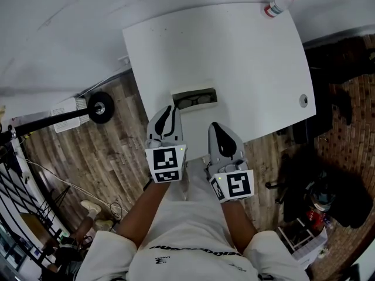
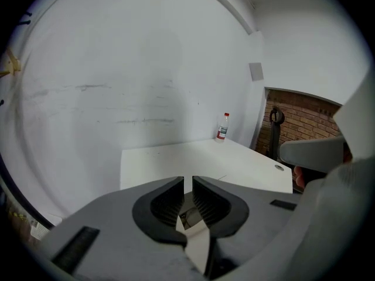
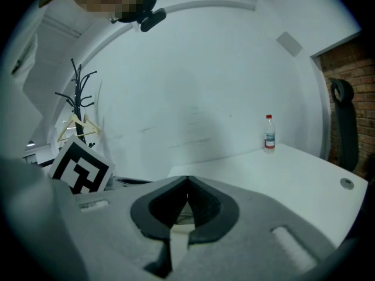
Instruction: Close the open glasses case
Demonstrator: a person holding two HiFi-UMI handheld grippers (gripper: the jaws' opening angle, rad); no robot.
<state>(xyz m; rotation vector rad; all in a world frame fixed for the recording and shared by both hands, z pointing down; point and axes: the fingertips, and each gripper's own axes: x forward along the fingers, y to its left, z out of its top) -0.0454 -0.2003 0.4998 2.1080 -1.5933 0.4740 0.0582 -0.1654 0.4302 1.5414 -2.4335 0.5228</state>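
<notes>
The open case point(image 1: 202, 91), glasses point(image 1: 195, 101) seen inside, is set on the counter point(image 1: 246, 63) just ahead of the left gripper point(image 1: 170, 109), whose jaws are held narrowly apart with nothing between them. The right gripper point(image 1: 215, 126) is held just right of the left one, short of the case, jaws closed and empty. A bottle point(image 1: 280, 3) is stood far ahead of both
</notes>
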